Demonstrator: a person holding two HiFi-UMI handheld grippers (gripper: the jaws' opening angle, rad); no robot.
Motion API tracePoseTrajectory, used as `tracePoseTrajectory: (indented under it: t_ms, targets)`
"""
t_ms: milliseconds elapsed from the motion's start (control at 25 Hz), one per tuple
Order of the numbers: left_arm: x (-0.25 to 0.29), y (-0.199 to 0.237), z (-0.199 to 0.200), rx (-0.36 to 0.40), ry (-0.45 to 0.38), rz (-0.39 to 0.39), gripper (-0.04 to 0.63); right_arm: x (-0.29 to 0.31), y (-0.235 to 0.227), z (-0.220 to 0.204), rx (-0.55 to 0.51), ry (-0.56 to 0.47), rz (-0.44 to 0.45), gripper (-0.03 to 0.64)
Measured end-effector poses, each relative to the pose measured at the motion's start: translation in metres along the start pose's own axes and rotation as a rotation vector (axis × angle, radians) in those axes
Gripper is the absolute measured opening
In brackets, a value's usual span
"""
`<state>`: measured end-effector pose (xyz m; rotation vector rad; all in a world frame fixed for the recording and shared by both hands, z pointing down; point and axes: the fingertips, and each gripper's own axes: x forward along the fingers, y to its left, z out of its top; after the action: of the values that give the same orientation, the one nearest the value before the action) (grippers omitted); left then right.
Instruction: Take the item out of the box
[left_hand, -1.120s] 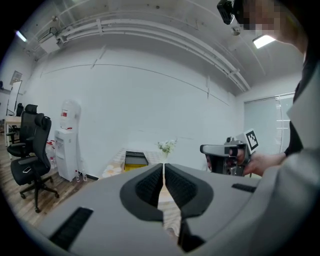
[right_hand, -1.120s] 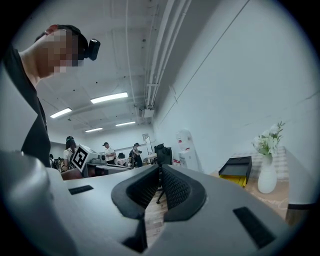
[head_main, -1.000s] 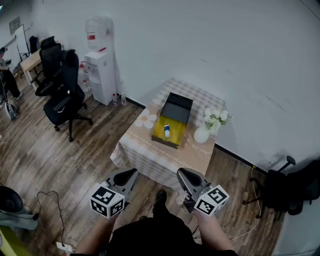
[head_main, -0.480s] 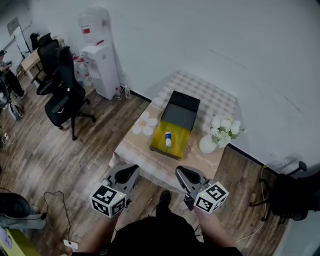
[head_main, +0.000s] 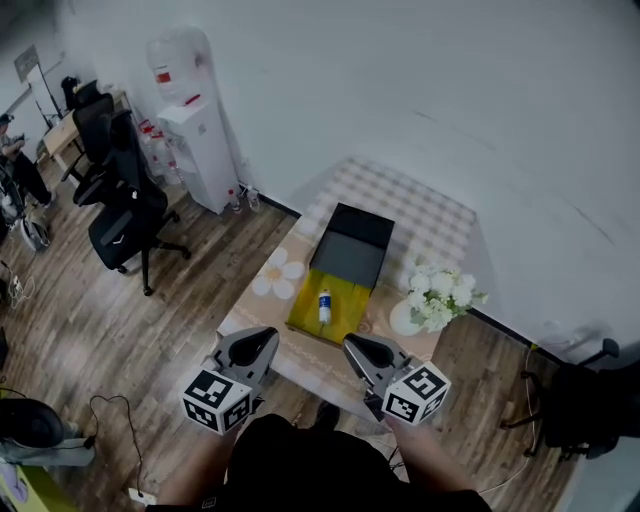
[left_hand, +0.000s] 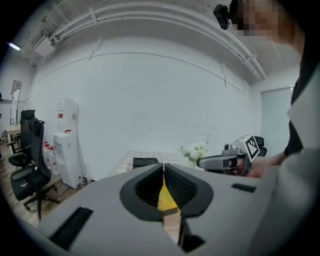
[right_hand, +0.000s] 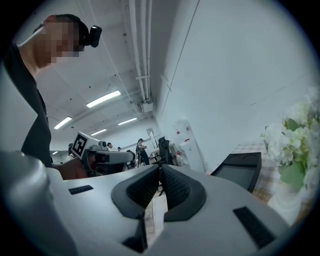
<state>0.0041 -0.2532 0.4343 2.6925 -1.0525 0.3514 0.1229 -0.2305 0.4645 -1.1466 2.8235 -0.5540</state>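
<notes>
An open box (head_main: 305, 323) with a yellow inside lies on the small table (head_main: 262, 315), its black lid (head_main: 351, 248) folded back toward the wall. A small white bottle with a blue cap (head_main: 324, 306) lies in the yellow part. My left gripper (head_main: 262, 341) and my right gripper (head_main: 352, 348) hover side by side at the table's near edge, short of the box. Both are shut, with nothing between the jaws. The left gripper view shows the right gripper (left_hand: 201, 162) beside it; the right gripper view shows the lid (right_hand: 241, 170).
A white vase of flowers (head_main: 436, 298) stands right of the box, and a flower-shaped mat (head_main: 278, 277) lies to its left. A water dispenser (head_main: 195, 130) stands by the wall, black office chairs (head_main: 125, 205) to the left, another chair (head_main: 575, 410) at right. Cables (head_main: 95, 425) run on the wood floor.
The table and box have come closer and lower in the head view as I walk up. Both grippers stay shut and now reach the table's near edge.
</notes>
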Motion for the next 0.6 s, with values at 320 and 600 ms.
tracePoseTrajectory:
  t_ms: [320, 600]
  targets:
    - [0.026, 0.020, 0.010, 0.007, -0.003, -0.043, 0.021, 0.024, -0.030, -0.009, 0.016, 0.092, -0.050, 0.040]
    - [0.041, 0.040, 0.004, -0.014, 0.004, -0.102, 0.021, 0.068, -0.064, -0.036, 0.022, 0.244, -0.116, 0.041]
